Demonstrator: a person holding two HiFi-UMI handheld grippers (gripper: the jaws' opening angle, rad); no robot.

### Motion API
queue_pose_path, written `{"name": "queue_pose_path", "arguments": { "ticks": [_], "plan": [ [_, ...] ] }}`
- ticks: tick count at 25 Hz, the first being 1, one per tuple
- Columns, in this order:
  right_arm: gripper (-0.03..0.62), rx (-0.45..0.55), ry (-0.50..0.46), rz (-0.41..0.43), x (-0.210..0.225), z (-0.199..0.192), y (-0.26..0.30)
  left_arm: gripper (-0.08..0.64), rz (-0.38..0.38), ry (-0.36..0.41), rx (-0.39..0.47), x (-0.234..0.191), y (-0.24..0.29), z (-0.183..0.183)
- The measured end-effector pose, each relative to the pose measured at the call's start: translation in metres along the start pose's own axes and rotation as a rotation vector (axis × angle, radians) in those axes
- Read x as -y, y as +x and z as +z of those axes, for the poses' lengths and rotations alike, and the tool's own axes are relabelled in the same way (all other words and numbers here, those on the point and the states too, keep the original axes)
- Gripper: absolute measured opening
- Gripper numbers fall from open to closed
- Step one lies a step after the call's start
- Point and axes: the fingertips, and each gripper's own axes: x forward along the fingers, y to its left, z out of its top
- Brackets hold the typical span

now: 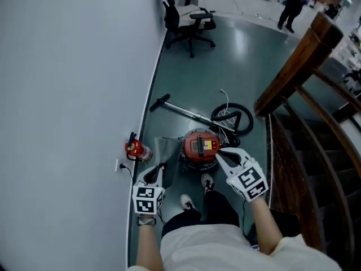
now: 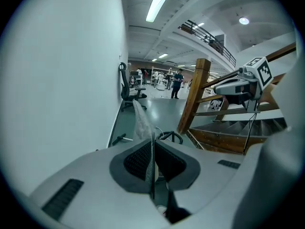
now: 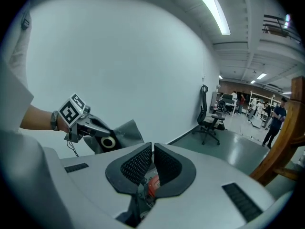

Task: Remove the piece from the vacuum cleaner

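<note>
The left gripper (image 1: 156, 174) is clamped on the thin edge of a grey dust bag (image 1: 164, 154). In the left gripper view its jaws pinch the material between the pads, and the bag (image 2: 141, 123) stands up beyond them. From the right gripper view the bag (image 3: 125, 132) hangs from that gripper, with a round pale collar showing on its face. In the head view the bag is held in the air just left of the red vacuum cleaner (image 1: 200, 145), clear of its body.

The right gripper (image 1: 221, 156) has its jaws together, with only a narrow slit between the pads and nothing in it. It hovers over the right side of the vacuum cleaner. A patch of the red housing (image 3: 152, 185) shows below the pads in its own view.

The vacuum cleaner sits on the green floor (image 1: 225, 49), just ahead of the person's shoes (image 1: 207, 180). A metal wand (image 1: 180, 110) lies on the floor beyond the vacuum cleaner. A black hose (image 1: 240, 117) is coiled at its far right. A red fire extinguisher (image 1: 134, 149) stands left of the vacuum cleaner against the white wall (image 1: 67, 95). A wooden staircase (image 1: 299, 66) rises to the right of the vacuum cleaner. An office chair (image 1: 189, 21) stands well beyond it along the wall.
</note>
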Motion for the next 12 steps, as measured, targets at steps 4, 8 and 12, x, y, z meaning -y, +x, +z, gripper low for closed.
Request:
{"name": "queue_pose_path", "arguments": {
  "ticks": [4,8,12],
  "plan": [
    [0.038,0.026,-0.039,-0.021,0.004,0.028,-0.019,0.026,-0.01,0.066,0.028,0.004,-0.015,0.035],
    [0.038,0.062,-0.078,-0.042,0.012,0.057,-0.033,0.026,-0.009,0.125,0.068,0.005,-0.028,0.069],
    [0.038,0.092,-0.114,-0.059,0.019,0.083,-0.048,0.028,-0.009,0.179,0.11,0.012,-0.043,0.105]
  ]
}}
